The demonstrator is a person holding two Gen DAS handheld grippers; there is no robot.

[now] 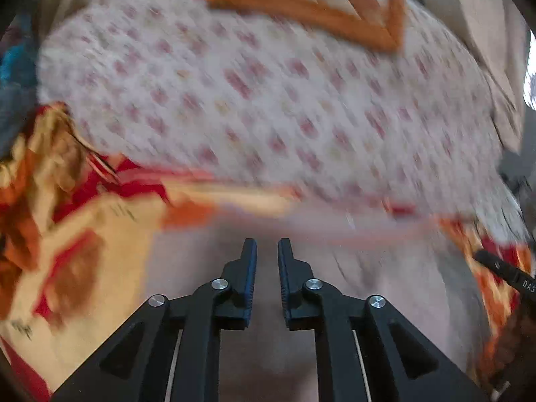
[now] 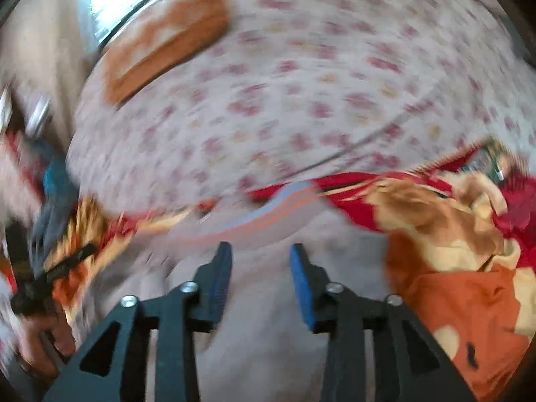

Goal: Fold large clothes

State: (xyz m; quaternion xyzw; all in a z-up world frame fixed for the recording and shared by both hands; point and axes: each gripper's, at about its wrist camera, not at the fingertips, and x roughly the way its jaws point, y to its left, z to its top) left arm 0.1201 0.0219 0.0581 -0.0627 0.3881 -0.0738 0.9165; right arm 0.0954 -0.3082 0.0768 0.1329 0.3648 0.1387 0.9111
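A bed covered by a white sheet (image 1: pixel 268 100) with small red flowers fills both blurred views, with a folded orange cloth (image 1: pixel 308 3) at its far edge. A pale garment (image 2: pixel 268 301) lies spread below both tongs, beside crumpled red, orange and cream fabric (image 2: pixel 452 251). The left gripper (image 1: pixel 267 254) has a narrow gap, holding nothing. The right gripper (image 2: pixel 261 261) stands wider apart, also holding nothing.
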